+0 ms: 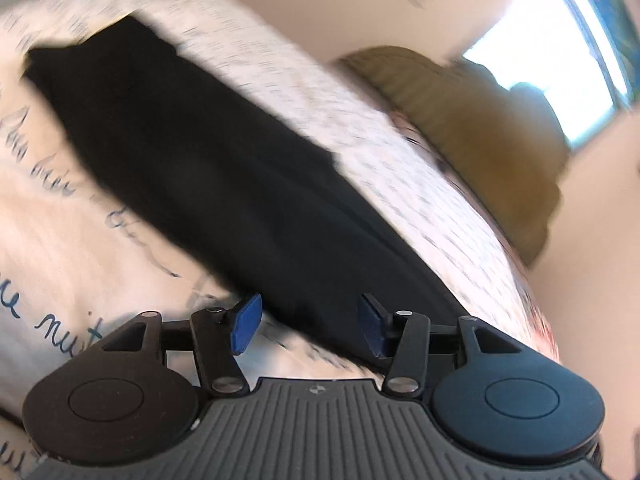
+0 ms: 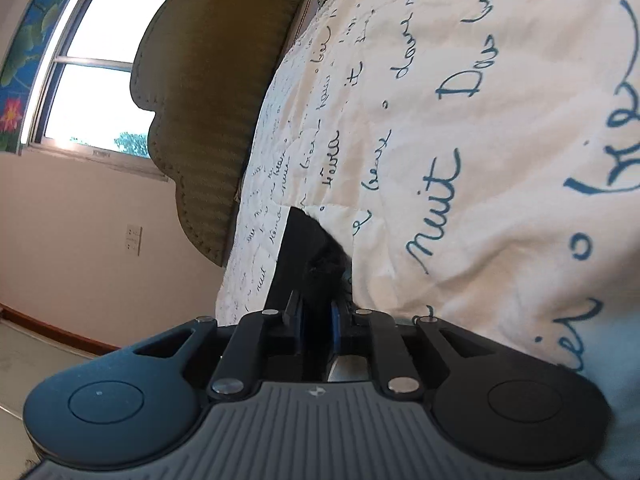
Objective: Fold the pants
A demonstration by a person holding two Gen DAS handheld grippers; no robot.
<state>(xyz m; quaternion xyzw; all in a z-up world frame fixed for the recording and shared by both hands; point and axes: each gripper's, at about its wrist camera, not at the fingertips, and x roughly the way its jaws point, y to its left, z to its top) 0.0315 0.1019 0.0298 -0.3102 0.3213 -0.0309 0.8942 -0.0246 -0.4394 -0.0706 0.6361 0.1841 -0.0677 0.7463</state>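
Pants (image 1: pixel 208 168) cross my left frame; left gripper (image 1: pixel 307 326) fingers apart, right gripper (image 2: pixel 316 320) clamped on their edge. Cloth may slip when I lift.

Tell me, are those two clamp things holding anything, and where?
The right gripper pinches the black pants at an edge of the cloth. The left gripper is open over the pants, holding nothing.

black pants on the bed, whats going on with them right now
A person with a handheld gripper in each hand is folding black pants on a bed covered by a cream quilt with blue script. The right gripper has its jaws shut on an edge of the fabric. The left gripper is open beside the pants, gripping nothing. An olive pillow lies at the head.
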